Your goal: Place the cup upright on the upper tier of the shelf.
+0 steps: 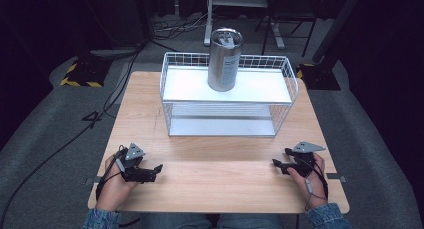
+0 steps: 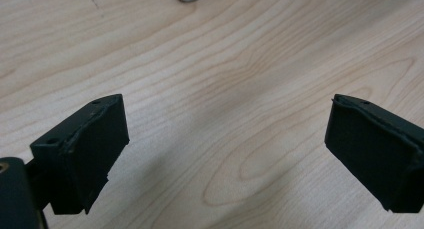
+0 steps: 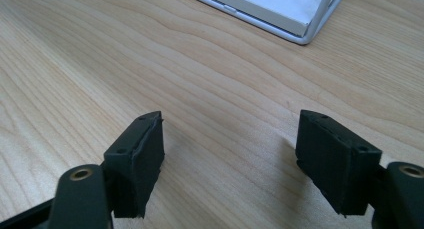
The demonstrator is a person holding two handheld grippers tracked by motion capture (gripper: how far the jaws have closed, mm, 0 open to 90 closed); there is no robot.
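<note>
**Both tongs rest open at the near edge, canister up on the rack**

The left tongs (image 1: 156,170) lie low on the wooden surface (image 1: 215,184), held in the person's left hand (image 1: 114,185). Their jaws stand well apart with nothing between them; in the left gripper view bare wood grain shows across the whole gap. The right tongs (image 1: 278,164) sit the same way in the right hand (image 1: 309,181), jaws spread and holding nothing, with plain wood between them in the right gripper view. Each pair points inward, toward the other.

Taking the white wire rack (image 1: 227,131) as the landmark: the left tongs are in front of its near left corner, well apart from it, and the right tongs are in front of its near right corner, also well apart. A corner of the rack's lower shelf (image 3: 280,11) shows at the top of the right gripper view, beyond the open jaws.

The metal canister (image 1: 224,60) stands upright on the rack's upper shelf (image 1: 190,86), a little left of the shelf's middle and toward its back. It is far from both tongs, across the open stretch of surface and up one level, roughly midway between them from side to side. Neither pair touches it.

Beyond the rack, grey floor (image 1: 45,119) and cables (image 1: 175,26) surround the surface.
</note>
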